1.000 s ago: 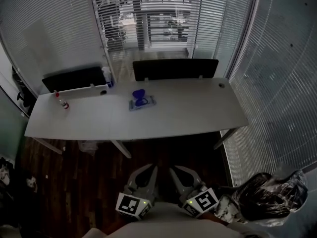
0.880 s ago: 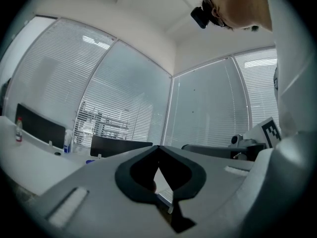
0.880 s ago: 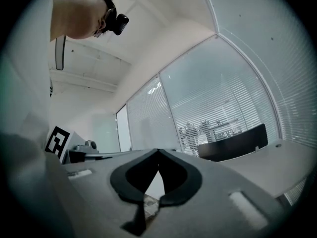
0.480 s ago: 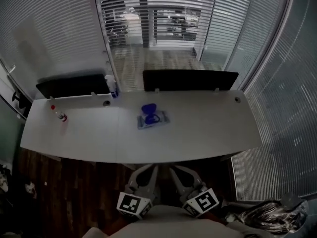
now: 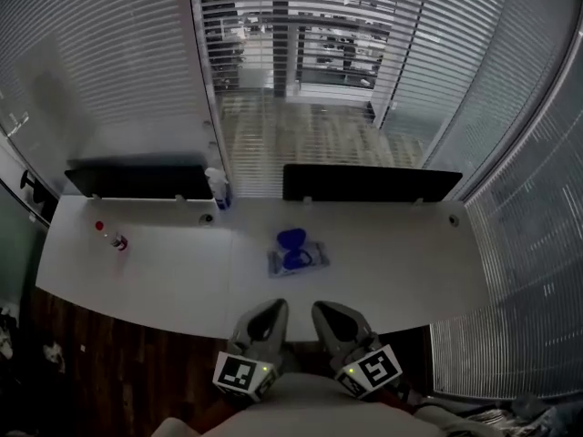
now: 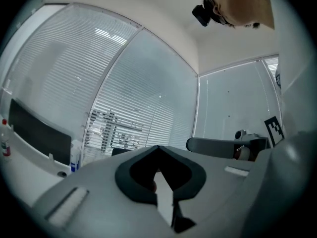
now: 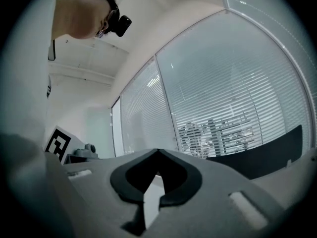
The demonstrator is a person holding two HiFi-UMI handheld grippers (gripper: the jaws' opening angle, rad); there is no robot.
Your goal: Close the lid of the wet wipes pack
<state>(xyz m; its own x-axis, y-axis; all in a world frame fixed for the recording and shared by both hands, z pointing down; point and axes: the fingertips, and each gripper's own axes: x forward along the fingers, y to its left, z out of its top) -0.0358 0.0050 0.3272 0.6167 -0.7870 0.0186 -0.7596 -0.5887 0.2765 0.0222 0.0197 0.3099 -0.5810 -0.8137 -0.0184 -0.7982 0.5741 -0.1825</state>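
Only the head view shows the wipes pack (image 5: 296,259).

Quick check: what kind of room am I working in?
Probably an office: a long white desk with black divider screens along its far edge, and blinds on every side.

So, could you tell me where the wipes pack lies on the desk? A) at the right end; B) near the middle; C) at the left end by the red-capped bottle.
B: the wipes pack lies near the middle of the desk, well apart from the red-capped bottle at the left end.
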